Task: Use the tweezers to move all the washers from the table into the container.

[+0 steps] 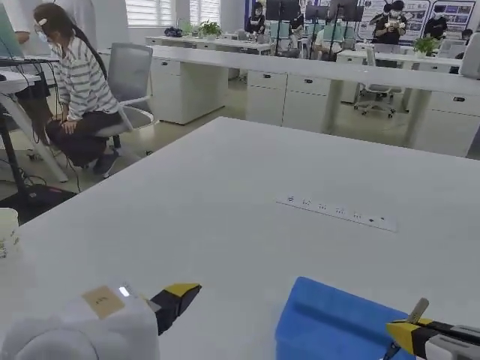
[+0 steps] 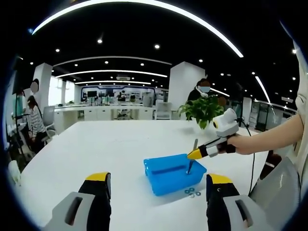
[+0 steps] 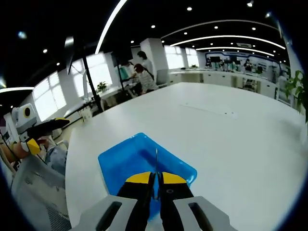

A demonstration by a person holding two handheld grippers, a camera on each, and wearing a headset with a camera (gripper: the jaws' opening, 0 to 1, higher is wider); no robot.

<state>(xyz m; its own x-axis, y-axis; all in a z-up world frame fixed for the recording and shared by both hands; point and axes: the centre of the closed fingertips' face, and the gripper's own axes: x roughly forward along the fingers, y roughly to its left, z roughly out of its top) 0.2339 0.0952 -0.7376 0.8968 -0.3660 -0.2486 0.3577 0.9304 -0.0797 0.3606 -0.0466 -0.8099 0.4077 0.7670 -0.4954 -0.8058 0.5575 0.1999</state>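
Note:
A blue container (image 1: 330, 322) lies on the white table (image 1: 225, 195) near its front edge. Beside the container's near corner lie a few small washers (image 2: 191, 193). My right gripper (image 3: 156, 179) is shut on thin metal tweezers (image 3: 156, 161), which point down over the container (image 3: 139, 161). From the left gripper view, the right gripper (image 2: 211, 149) comes in from the right and the tweezers (image 2: 192, 155) have their tip inside the container (image 2: 166, 175). My left gripper (image 2: 159, 179) is open and holds nothing, a little short of the container. Its yellow tip (image 1: 180, 292) is left of the container.
A socket strip (image 1: 337, 212) is set into the table farther back. A paper cup (image 1: 7, 232) stands at the left edge. A potted plant (image 2: 204, 108) stands beyond the table's far end. A person (image 1: 75, 82) sits on a chair at far left.

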